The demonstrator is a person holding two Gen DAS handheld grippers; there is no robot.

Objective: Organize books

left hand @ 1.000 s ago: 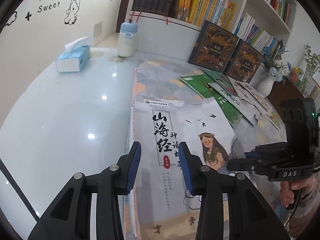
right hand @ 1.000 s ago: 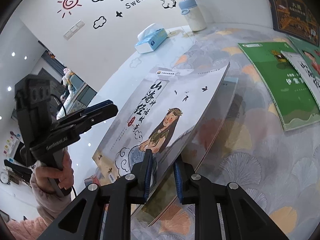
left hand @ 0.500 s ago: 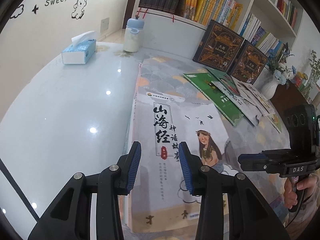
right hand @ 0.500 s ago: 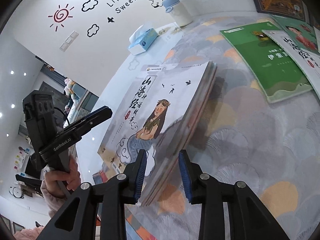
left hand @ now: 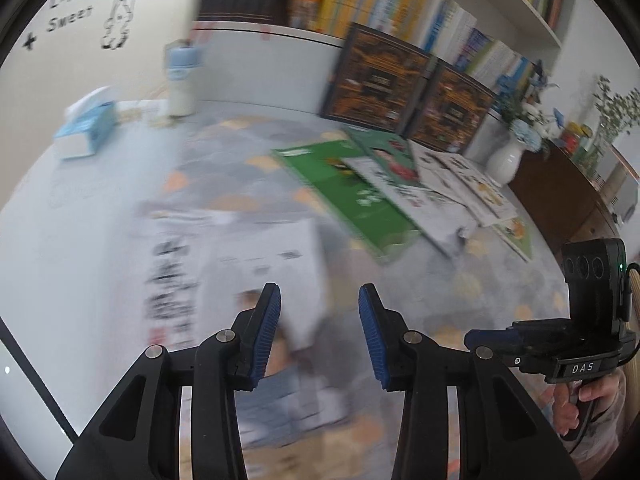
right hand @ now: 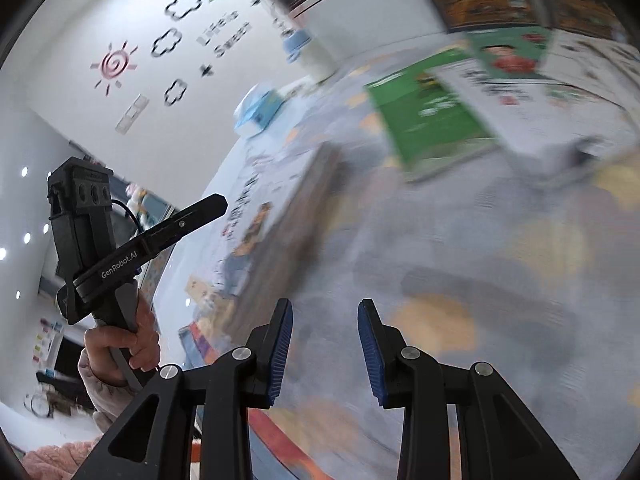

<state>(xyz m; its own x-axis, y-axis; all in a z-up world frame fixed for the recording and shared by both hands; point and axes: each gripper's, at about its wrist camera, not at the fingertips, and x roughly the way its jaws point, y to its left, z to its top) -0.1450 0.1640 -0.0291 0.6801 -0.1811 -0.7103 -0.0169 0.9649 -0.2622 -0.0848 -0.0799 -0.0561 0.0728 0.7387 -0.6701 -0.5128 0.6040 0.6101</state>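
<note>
Left wrist: both hand-held grippers, left [left hand: 319,332] and right [right hand: 325,346], gape empty above book stack [left hand: 256,264].

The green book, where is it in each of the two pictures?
Left wrist view: the green book lies flat right of centre, beyond the gripper tips.
Right wrist view: the green book lies in the upper right, tilted.
Shared landmark: the blue tissue box, to the book's left in both.

free: patterned mat [right hand: 500,264] ahead | blocked: green book [left hand: 352,196] beyond, book stack [left hand: 248,264] left
</note>
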